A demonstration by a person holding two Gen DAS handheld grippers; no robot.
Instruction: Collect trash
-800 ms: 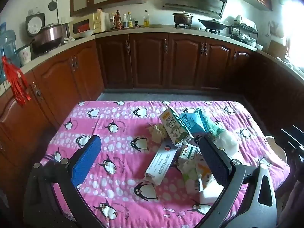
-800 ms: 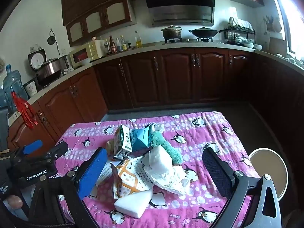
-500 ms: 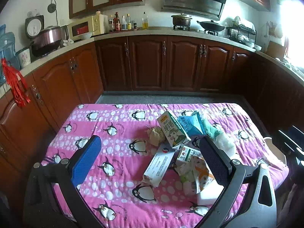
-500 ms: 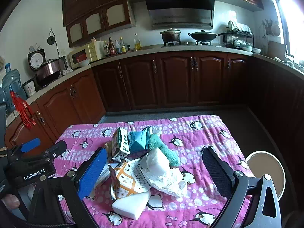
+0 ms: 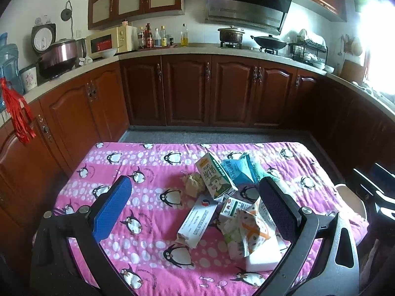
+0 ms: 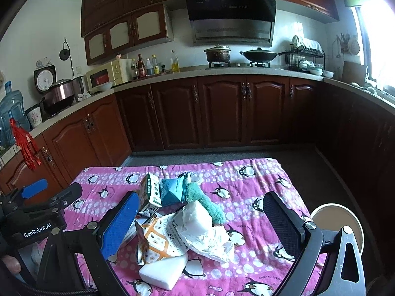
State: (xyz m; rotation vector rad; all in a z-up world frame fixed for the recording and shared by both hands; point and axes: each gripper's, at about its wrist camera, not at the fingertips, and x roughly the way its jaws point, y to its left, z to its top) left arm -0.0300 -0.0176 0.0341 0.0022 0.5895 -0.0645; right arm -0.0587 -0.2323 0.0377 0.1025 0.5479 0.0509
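From the left wrist, the left gripper [image 5: 195,197] hangs with jaws wide apart and empty, having drawn slightly back from the trash pile [image 5: 229,197] on the pink penguin cloth [image 5: 123,162]. From the right wrist, the right gripper [image 6: 200,219] likewise gapes, retreated a little above the white wrapper [image 6: 207,231]; nothing is collected yet.

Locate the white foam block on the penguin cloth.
In the right wrist view, the white foam block lies at the near edge of the trash pile, just below the orange-patterned bag.
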